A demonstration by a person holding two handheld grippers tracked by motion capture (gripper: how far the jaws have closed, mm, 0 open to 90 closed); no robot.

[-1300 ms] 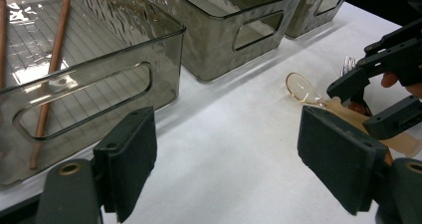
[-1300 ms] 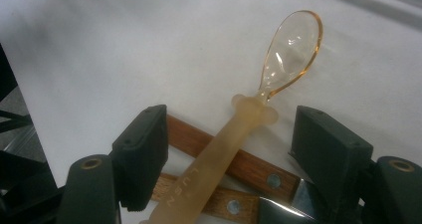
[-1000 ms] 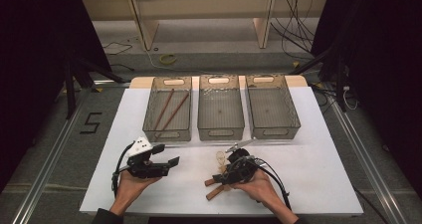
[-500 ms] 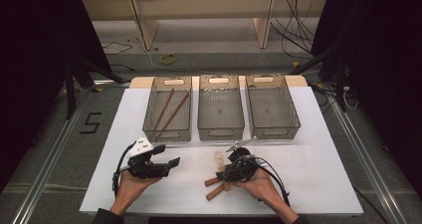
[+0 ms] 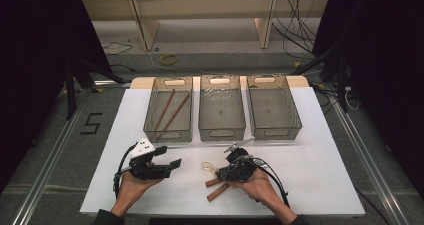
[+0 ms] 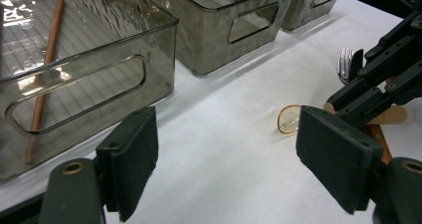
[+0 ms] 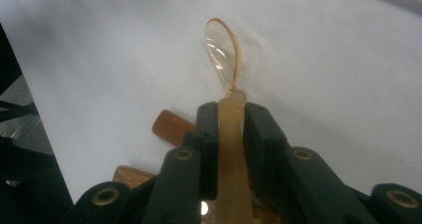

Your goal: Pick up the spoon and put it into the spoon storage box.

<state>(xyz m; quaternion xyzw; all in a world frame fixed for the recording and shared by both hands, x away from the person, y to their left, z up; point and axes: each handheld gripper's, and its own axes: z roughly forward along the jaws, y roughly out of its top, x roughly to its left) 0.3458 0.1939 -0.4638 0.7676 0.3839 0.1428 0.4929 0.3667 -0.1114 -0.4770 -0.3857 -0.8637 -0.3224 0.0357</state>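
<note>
A spoon with a clear bowl (image 7: 222, 47) and a pale amber handle lies on the white table. My right gripper (image 7: 230, 117) is shut on that handle; its jaws have just been closing on it. In the high view the right gripper (image 5: 221, 173) sits at the front centre, with the spoon bowl (image 5: 207, 166) just left of it. Two wooden handles (image 5: 217, 190) lie under it, and a metal fork (image 5: 238, 146) lies behind it. My left gripper (image 5: 173, 165) rests open at the front left with nothing between its pads (image 6: 130, 159).
Three smoky clear bins stand in a row at the back: the left bin (image 5: 168, 135) holds two brown sticks (image 5: 170, 110), while the middle bin (image 5: 222, 133) and right bin (image 5: 274, 132) look empty. The white mat's front edge (image 5: 165, 214) runs just below both hands.
The right gripper's jaws have come together on the spoon handle. Both hands have stayed where they were.
</note>
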